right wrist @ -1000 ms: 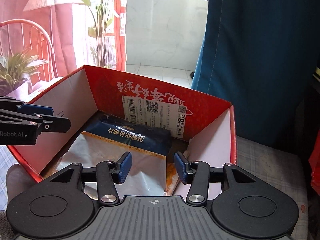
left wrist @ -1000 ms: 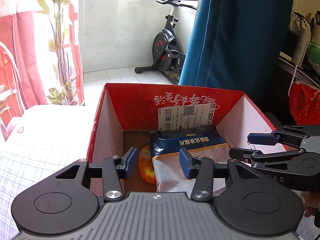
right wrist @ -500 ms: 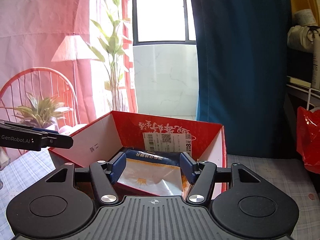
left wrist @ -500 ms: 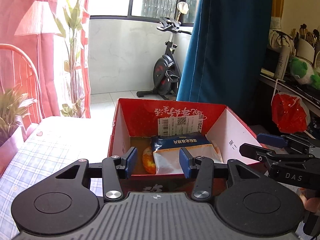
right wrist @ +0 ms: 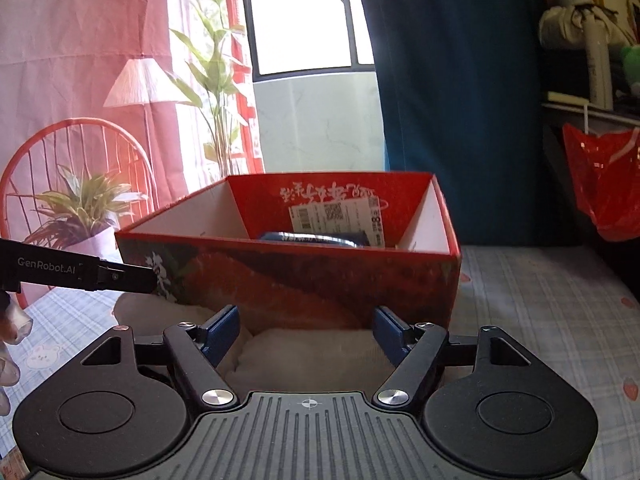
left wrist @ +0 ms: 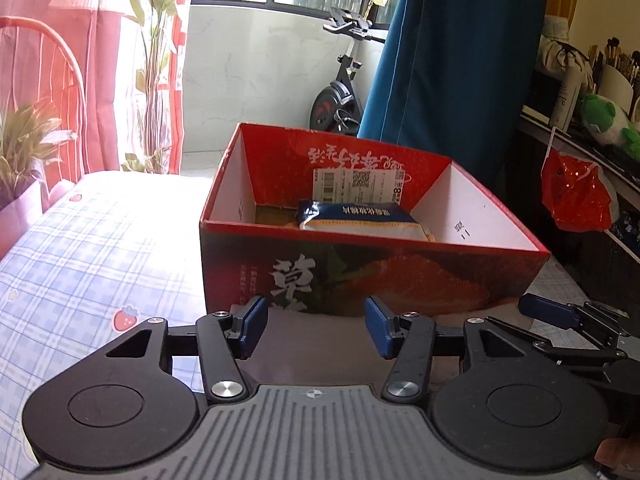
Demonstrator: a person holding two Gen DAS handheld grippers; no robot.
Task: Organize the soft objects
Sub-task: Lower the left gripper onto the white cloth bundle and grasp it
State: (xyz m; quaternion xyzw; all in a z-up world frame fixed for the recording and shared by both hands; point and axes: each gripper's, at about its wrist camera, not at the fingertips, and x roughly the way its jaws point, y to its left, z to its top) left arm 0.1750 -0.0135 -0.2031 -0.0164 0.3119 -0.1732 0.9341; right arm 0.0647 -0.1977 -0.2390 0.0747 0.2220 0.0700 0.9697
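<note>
Two grippers, left gripper (left wrist: 316, 332) and right gripper (right wrist: 306, 336), hold nothing, jaws opening at lower centre over a white soft object (right wrist: 312, 356), partly hidden, before one red box (left wrist: 360, 276) mid-frame holding one blue-topped packet (left wrist: 360, 220), its lower part cut off by the rim.

A blue-and-white soft packet (left wrist: 356, 220) lies flat inside the open red box (left wrist: 360, 276), against its far wall
</note>
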